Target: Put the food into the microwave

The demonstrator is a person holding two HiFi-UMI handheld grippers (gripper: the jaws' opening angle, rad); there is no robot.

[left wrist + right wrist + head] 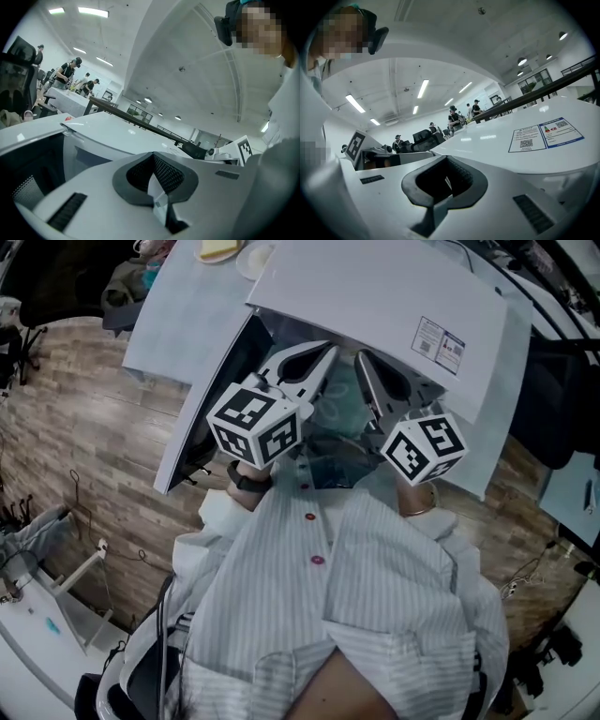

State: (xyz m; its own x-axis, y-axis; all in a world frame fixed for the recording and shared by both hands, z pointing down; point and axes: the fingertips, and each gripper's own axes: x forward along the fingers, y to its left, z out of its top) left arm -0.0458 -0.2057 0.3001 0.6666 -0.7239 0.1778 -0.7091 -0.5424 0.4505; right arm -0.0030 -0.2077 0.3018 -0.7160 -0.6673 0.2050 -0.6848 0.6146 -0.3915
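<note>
Though door (200,420) open, microwave (375,296) contents indistinct

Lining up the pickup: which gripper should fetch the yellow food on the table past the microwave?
Left, probably. The yellow food lies beyond the microwave, on the side of the left gripper; the right gripper would have to cross over. Both jaws are shut and empty.

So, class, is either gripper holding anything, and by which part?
Nothing is held. The left gripper and the right gripper each have their jaws shut together with nothing between them.
</note>
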